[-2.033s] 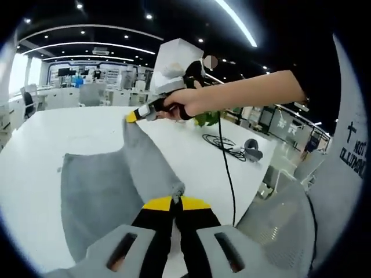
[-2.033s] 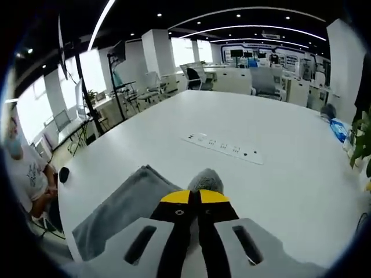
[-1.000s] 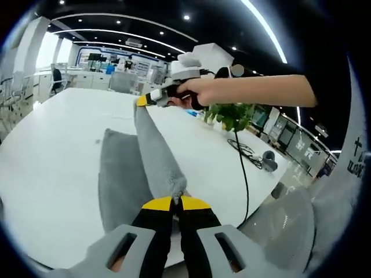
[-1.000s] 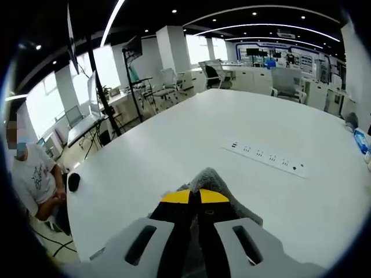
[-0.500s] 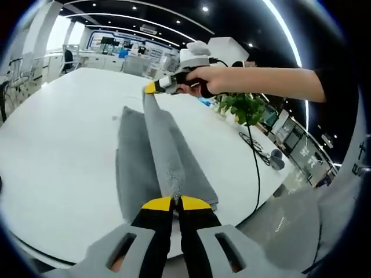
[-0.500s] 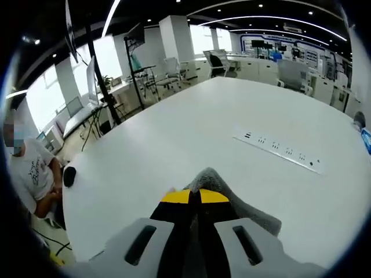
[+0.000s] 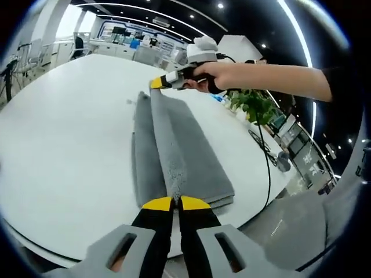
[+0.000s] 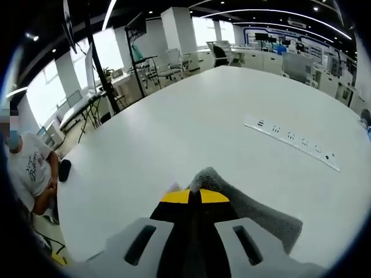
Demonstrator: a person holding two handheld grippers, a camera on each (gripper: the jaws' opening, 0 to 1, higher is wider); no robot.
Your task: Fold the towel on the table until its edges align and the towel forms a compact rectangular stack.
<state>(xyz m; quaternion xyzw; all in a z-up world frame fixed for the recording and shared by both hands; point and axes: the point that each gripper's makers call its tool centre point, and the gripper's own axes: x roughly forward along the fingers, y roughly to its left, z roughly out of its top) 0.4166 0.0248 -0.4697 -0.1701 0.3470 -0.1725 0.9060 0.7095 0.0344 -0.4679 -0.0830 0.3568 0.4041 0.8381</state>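
Note:
The grey towel (image 7: 191, 152) lies folded lengthwise on the white table (image 7: 64, 150), with one long edge lifted as a taut ridge between the two grippers. My left gripper (image 7: 175, 202) is shut on the near corner of that edge. In the left gripper view my right gripper (image 7: 156, 83), held by a person's hand (image 7: 215, 74), is shut on the far corner. In the right gripper view my right gripper (image 8: 195, 196) pinches the grey towel (image 8: 255, 212), which trails off to the right over the table (image 8: 174, 139).
A power strip (image 8: 298, 145) is set into the table. A green plant (image 7: 254, 105), a black cable (image 7: 262, 149) and a round black device (image 7: 283, 160) sit near the table's right edge. A seated person (image 8: 26, 168) and a black mouse (image 8: 64, 169) are at the left.
Both grippers have carried the lifted towel edge across over the rest of the towel, so the cloth now lies folded as a narrower strip; the held edge has come lower toward the table.

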